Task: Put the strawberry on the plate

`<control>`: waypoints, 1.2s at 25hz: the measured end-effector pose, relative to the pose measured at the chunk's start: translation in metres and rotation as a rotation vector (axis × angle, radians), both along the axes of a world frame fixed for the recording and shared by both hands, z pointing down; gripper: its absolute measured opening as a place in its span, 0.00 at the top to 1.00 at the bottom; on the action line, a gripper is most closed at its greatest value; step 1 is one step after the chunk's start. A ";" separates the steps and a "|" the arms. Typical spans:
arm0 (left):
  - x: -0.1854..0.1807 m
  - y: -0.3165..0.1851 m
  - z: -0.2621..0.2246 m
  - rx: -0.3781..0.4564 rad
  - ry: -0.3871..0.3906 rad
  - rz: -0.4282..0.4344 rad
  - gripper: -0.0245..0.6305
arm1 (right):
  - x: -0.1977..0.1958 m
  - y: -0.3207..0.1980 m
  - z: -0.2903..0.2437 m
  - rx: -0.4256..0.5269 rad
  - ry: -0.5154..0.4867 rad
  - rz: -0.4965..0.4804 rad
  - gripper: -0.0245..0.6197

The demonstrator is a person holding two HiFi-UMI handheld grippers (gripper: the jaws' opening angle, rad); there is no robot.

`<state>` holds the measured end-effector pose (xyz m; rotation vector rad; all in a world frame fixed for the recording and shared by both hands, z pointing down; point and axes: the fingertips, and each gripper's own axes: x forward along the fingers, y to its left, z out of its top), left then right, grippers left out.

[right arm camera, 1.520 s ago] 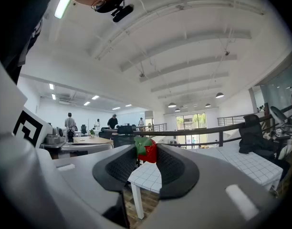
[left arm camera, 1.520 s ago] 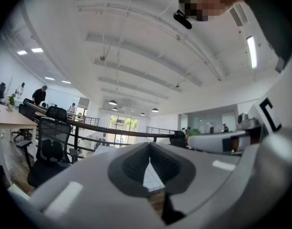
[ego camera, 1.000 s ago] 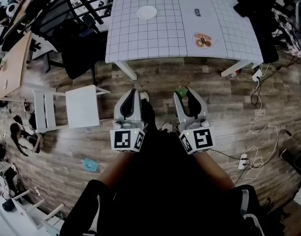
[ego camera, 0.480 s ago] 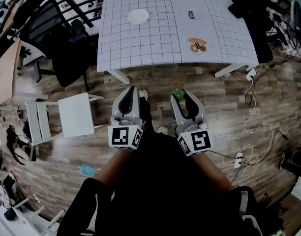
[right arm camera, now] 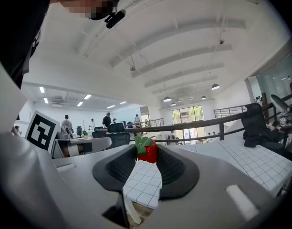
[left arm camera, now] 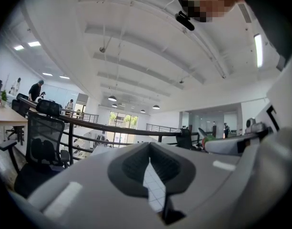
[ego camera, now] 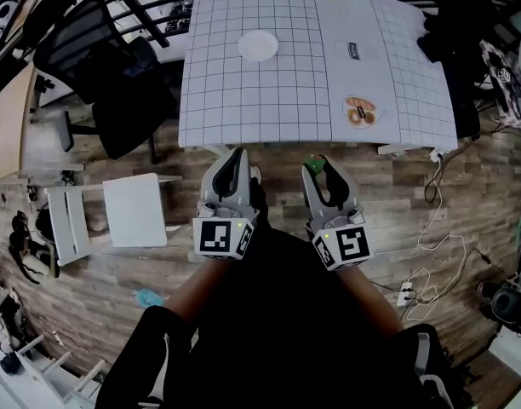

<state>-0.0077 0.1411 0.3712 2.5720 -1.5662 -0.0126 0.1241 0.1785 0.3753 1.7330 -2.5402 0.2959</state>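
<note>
My right gripper [ego camera: 317, 165] is shut on a red strawberry [ego camera: 312, 160] with a green leafy cap. In the right gripper view the strawberry [right arm camera: 147, 151] sits pinched between the two dark pads at the tips. My left gripper [ego camera: 237, 152] is shut with nothing in it; its pads [left arm camera: 136, 163] meet at the tip. Both grippers hover side by side over the wooden floor, just short of the near edge of the table [ego camera: 269, 100], which has a white grid cloth. A round white plate [ego camera: 257, 45] lies on the table's far left part, well ahead of both grippers.
A black office chair [ego camera: 99, 54] stands left of the table, and a white stool [ego camera: 134, 210] is on the floor to my left. Dark clothing [ego camera: 465, 24] lies on the table's right end. A round sticker [ego camera: 360, 112] marks the cloth. Cables [ego camera: 439, 254] trail on the floor at right.
The table's near edge has come closer to the grippers and the view has shifted. Both grippers keep their pose, the strawberry still held in the right one.
</note>
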 end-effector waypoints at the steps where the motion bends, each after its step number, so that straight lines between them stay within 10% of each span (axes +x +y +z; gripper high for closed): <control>1: -0.002 -0.012 0.000 -0.006 0.004 0.000 0.95 | -0.003 -0.013 -0.001 -0.003 0.003 -0.003 0.75; 30: -0.108 -0.246 0.036 -0.081 0.109 -0.033 0.95 | -0.094 -0.262 0.008 -0.073 0.099 -0.013 0.75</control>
